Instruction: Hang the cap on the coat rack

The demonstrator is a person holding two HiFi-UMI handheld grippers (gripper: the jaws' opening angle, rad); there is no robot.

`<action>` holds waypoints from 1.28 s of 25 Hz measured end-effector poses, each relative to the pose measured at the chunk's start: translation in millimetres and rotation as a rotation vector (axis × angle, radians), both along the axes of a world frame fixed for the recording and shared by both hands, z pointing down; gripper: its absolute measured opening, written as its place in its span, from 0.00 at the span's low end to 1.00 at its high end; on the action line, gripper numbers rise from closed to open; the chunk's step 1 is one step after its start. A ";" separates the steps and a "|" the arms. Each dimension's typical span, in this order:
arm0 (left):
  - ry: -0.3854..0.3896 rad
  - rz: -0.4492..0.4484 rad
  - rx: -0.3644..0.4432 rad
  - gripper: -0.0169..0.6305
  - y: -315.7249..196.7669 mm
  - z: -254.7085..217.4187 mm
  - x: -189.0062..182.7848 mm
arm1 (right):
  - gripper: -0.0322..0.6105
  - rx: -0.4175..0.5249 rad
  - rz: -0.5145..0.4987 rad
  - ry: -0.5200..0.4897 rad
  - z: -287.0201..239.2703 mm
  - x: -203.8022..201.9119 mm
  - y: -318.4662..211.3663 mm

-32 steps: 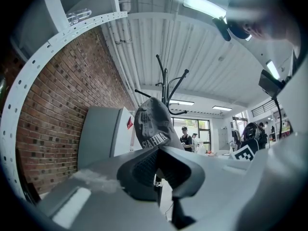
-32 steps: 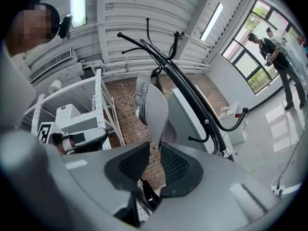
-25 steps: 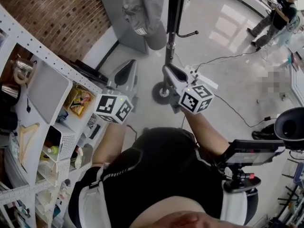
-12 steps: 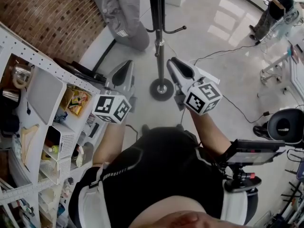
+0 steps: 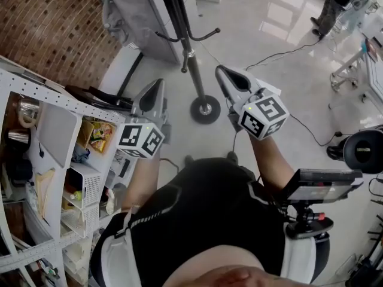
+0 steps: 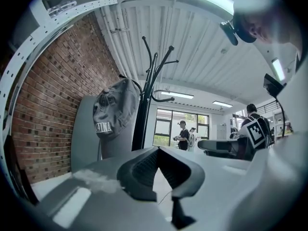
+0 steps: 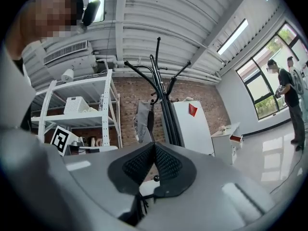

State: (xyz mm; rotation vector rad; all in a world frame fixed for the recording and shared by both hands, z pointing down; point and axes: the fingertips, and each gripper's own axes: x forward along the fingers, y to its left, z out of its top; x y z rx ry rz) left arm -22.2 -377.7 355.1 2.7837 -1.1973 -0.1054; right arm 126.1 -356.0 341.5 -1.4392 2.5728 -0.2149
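The cap [image 5: 122, 17] is seen hung on a hook on the side of the coat rack [image 5: 179, 31] that faces the brick wall [image 5: 54, 23], so the task is judged to be as good as done. The cap is draped with its long axis running downward, alongside the rack's upright pole and touching it or just beside it; the exact hook cannot be made out.

In the left gripper view, the jaws of the left gripper [image 6: 158, 149] are seen closed on each other, with nothing between the pads. The cap [image 6: 113, 109] lies ahead of them, higher up and a little to the left, well apart from the tips, with the coat rack [image 6: 142, 121] directly beyond the jaws.

In the right gripper view, the jaws of the right gripper [image 7: 154, 144] are likewise pressed together and empty. The cap [image 7: 143, 121] is seen edge-on above them, just left of the rack's pole [image 7: 168, 119].

From the head view, both grippers are held low in front of the body, the left gripper [image 5: 157, 84] beside the shelf unit [image 5: 57, 94] and the right gripper [image 5: 222, 72] on the other side of the rack's base. The left gripper is judged the nearer to the cap, since the cap hangs on its side of the pole. No contact with the cap is made by either gripper.
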 end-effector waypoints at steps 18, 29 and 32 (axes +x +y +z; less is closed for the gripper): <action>-0.001 0.037 -0.015 0.03 -32.2 11.5 19.0 | 0.06 -0.002 -0.022 0.098 8.5 1.3 -21.8; 0.010 0.034 -0.013 0.03 -34.1 4.0 15.7 | 0.06 0.007 0.007 0.104 -2.1 5.3 -24.0; 0.013 0.032 -0.010 0.03 -34.1 1.0 14.5 | 0.06 0.015 0.007 0.111 -5.9 4.6 -24.5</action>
